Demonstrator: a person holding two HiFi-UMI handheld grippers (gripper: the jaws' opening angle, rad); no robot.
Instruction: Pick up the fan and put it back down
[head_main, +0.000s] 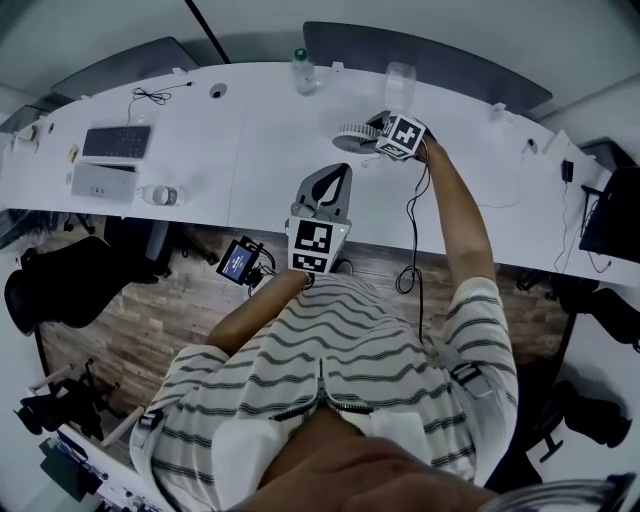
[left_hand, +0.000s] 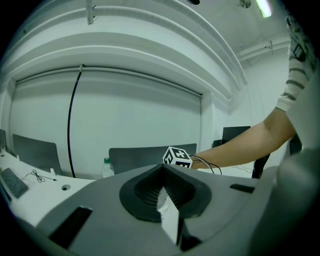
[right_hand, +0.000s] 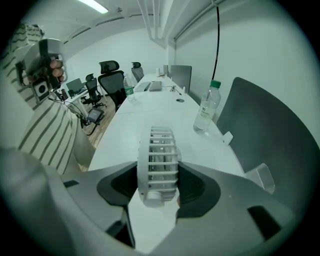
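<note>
White slatted plastic fills the gap of the right gripper (right_hand: 157, 172): the fan (right_hand: 158, 155) stands on edge there. Both jaws press against its flat sides and hold it. Seen from the head view, the fan is over the far part of the long white desk (head_main: 250, 150), at the end of the person's outstretched right arm. Whether its rim touches the desk I cannot tell. A water bottle (right_hand: 207, 112) with a green cap stands on the desk a little beyond the fan. The left gripper (left_hand: 162, 170) hangs over the near edge of the desk, well apart from the fan, its jaws drawn together to a point with nothing between them. A keyboard (head_main: 117, 141) lies far off to the left.
</note>
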